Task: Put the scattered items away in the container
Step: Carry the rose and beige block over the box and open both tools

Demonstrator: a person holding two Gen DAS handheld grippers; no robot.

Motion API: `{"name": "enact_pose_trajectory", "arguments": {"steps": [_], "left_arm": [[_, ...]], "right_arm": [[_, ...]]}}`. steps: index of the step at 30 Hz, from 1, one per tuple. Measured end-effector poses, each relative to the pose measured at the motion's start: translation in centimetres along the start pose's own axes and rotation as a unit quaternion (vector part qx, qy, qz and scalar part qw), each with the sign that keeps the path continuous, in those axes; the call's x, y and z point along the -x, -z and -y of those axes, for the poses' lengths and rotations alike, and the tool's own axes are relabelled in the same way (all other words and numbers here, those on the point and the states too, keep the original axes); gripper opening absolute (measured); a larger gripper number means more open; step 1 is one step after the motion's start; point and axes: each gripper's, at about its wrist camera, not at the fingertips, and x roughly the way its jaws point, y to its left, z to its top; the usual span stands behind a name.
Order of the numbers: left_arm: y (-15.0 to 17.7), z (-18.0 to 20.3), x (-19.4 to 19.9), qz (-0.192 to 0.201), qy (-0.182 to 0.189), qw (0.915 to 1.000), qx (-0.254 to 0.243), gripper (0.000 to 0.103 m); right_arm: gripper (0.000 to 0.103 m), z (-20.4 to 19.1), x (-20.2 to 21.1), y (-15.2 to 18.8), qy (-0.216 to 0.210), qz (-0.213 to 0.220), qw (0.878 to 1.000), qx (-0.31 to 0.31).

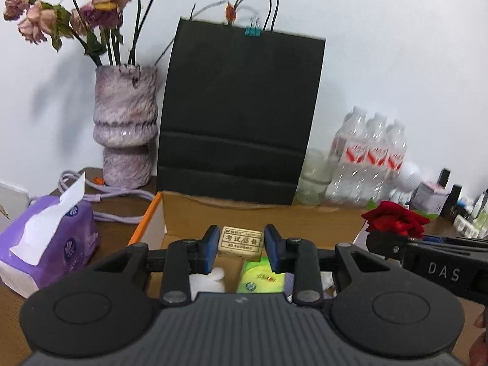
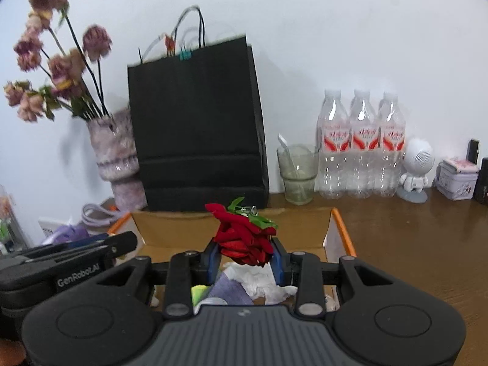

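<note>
My left tool [image 1: 241, 245] is clamped on an eraser [image 1: 240, 242] and my right tool [image 2: 246, 254] on a red rose [image 2: 244, 238], both held above the open box [image 2: 305, 225] on the table [image 2: 411, 244] and neither yet let go. The box already holds a green packet [image 1: 262, 279], white tissue [image 2: 259, 277] and a purple cloth [image 2: 228, 289], so I judge the tidying well advanced, with these two drops outstanding. The tissue pack [image 1: 48, 238] and cable [image 1: 122, 196] lie left of the box; whether they count as scattered items I cannot tell.
</note>
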Motion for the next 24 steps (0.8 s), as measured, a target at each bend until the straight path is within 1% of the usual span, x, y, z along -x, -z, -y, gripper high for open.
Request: {"name": "enact_pose_trajectory", "arguments": {"steps": [5,10,12,13,14,15,16,17,18,19,21,24], "left_arm": [[0.6,0.1,-0.7,-0.016,-0.003,0.9998,-0.007,0.033],[0.8,0.3,-0.7,-0.02,-0.01,0.9996,-0.014,0.034],[0.9,0.3,-0.9,-0.024,-0.008,0.9995,-0.021,0.034],[0.9,0.3,-0.9,-0.025,-0.008,0.9994,-0.024,0.045],[0.9,0.4,-0.9,-0.027,-0.014,0.9992,-0.027,0.057],[0.9,0.4,-0.9,-0.029,-0.034,0.9986,-0.028,0.08],[0.8,0.4,-0.8,-0.029,-0.061,0.9972,-0.03,0.103],[0.7,0.3,-0.8,-0.024,-0.083,0.9957,-0.033,0.103],[0.6,0.2,-0.6,-0.017,-0.088,0.9952,-0.037,0.103],[0.6,0.1,-0.4,-0.014,-0.083,0.9957,-0.04,0.103],[0.5,0.1,-0.2,-0.013,-0.075,0.9965,-0.034,0.103],[0.5,0.4,-0.1,-0.012,-0.082,0.9958,-0.038,0.103]], "right_arm": [[0.032,-0.1,-1.5,0.9,0.002,-0.025,1.0,0.006],[0.033,-0.6,-1.5,1.2,0.002,-0.027,0.999,0.021],[0.035,-0.6,-1.5,1.1,0.004,-0.028,0.999,0.024],[0.039,-0.5,-1.5,1.1,0.006,-0.031,0.999,0.022],[0.055,-0.4,-1.6,1.0,0.007,-0.033,0.999,0.019],[0.07,-0.2,-1.7,0.9,0.007,-0.04,0.999,0.016],[0.09,-0.1,-1.9,0.9,0.011,-0.052,0.998,0.015],[0.096,0.1,-1.9,0.8,0.022,-0.057,0.998,0.014],[0.099,0.3,-1.9,0.7,0.028,-0.06,0.998,0.012],[0.103,0.6,-1.8,0.6,0.025,-0.061,0.998,0.008],[0.103,0.8,-1.6,0.5,0.013,-0.063,0.998,-0.003],[0.103,0.5,-1.6,0.5,0.007,-0.066,0.998,0.0]]}}
